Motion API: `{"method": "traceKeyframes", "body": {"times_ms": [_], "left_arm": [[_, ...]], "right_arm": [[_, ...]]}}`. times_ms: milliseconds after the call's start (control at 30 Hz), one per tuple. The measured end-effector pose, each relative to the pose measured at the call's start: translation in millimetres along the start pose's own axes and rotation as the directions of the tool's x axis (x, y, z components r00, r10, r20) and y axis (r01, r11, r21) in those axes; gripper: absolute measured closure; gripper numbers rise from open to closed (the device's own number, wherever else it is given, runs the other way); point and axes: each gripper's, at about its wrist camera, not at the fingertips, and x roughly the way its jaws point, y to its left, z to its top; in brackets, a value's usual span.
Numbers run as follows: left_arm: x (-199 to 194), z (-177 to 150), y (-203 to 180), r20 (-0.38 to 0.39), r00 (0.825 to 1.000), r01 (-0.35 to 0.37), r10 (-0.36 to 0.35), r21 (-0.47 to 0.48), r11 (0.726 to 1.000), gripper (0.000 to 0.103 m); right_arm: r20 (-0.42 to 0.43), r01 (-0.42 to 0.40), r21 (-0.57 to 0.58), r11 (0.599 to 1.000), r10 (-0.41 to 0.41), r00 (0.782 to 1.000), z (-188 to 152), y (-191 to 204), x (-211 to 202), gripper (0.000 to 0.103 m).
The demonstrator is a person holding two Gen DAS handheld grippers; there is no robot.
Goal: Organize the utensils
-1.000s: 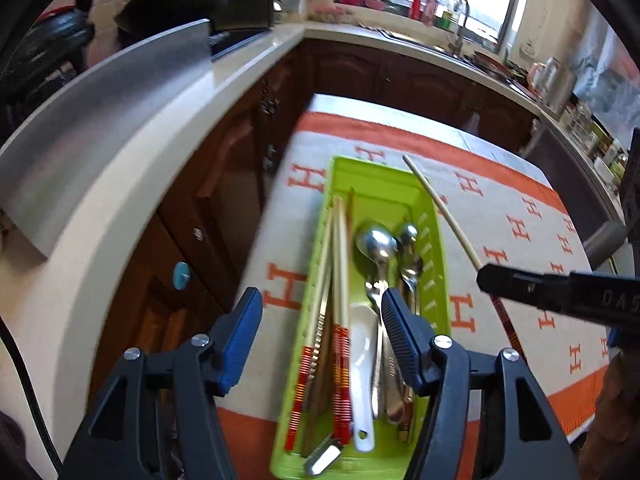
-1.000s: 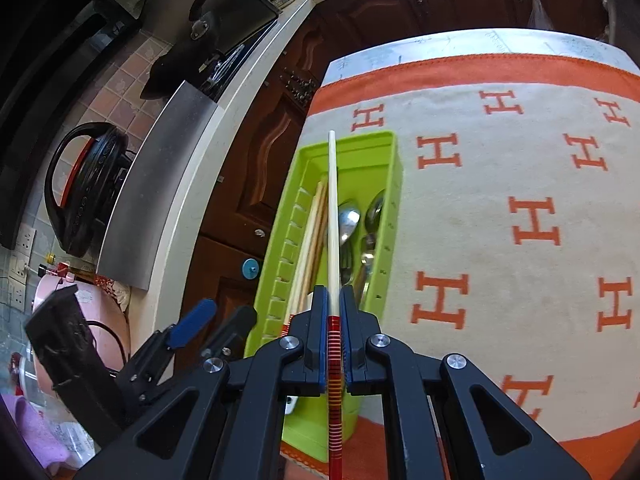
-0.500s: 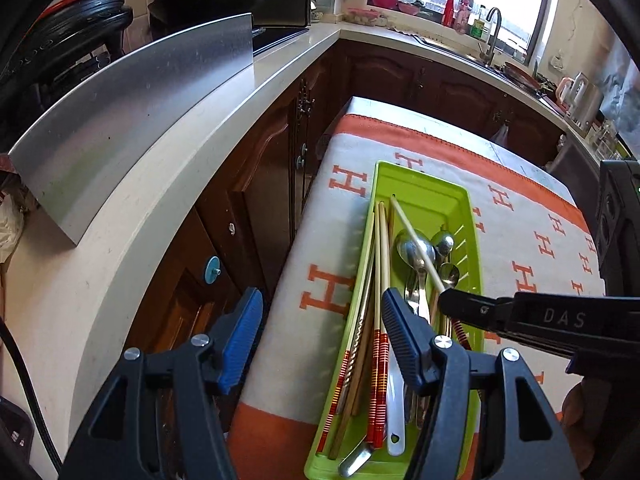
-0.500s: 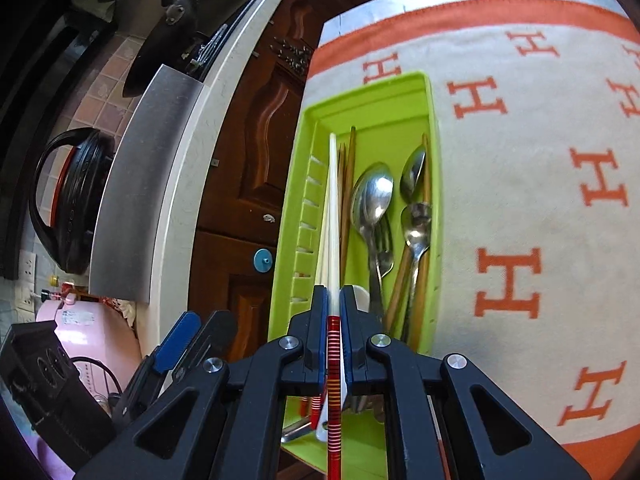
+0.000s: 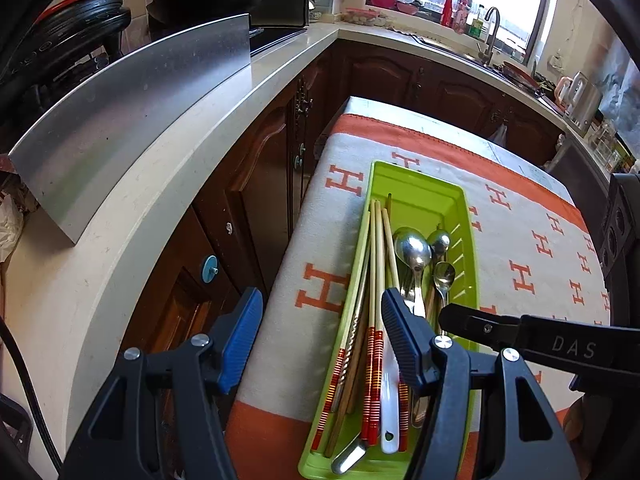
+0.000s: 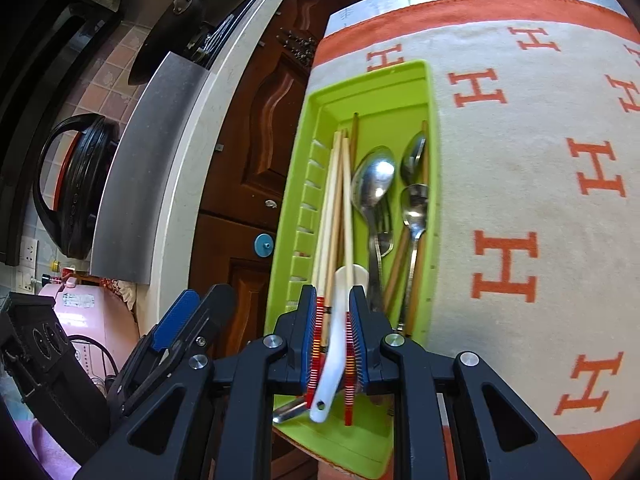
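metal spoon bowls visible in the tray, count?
3, all in the right half of the tray: large spoon beside the chopsticks, two small spoons by the right wall. More may be hidden.

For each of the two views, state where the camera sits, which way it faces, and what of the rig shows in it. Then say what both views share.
Left wrist: sits on the left gripper, looking down and forward over the green tray towards the counter and window; its own open fingers show, and the right gripper enters from the right.
Right wrist: sits on the right gripper, looking down along the tray; its jaws, just opening, straddle red-banded chopsticks and the white spoon; the left gripper shows lower left.
Shared: tray, chopsticks, metal spoons, H-patterned cloth.
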Motion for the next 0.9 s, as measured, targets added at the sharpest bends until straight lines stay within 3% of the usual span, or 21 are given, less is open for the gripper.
{"method": "traceKeyframes", "body": {"times_ms": [633,767,900], "left_arm": [[0,-20,-32,-0.053,0.999,0.009,-0.005,0.078,0.997,0.043],[0,-28,-43,-0.064,0.998,0.008,-0.002,0.100,0.995,0.031],[-3,-34,-57,-0.059,0.998,0.006,0.001,0.122,0.993,0.020]], "right_arm": [[0.095,0.132,-0.067,0.989,-0.125,0.988,-26,-37,-47,0.086],[0.134,0.188,-0.090,0.978,-0.175,0.975,-35,-51,-60,0.086],[0.174,0.231,-0.095,0.968,-0.213,0.961,-44,-71,-77,0.079]]}}
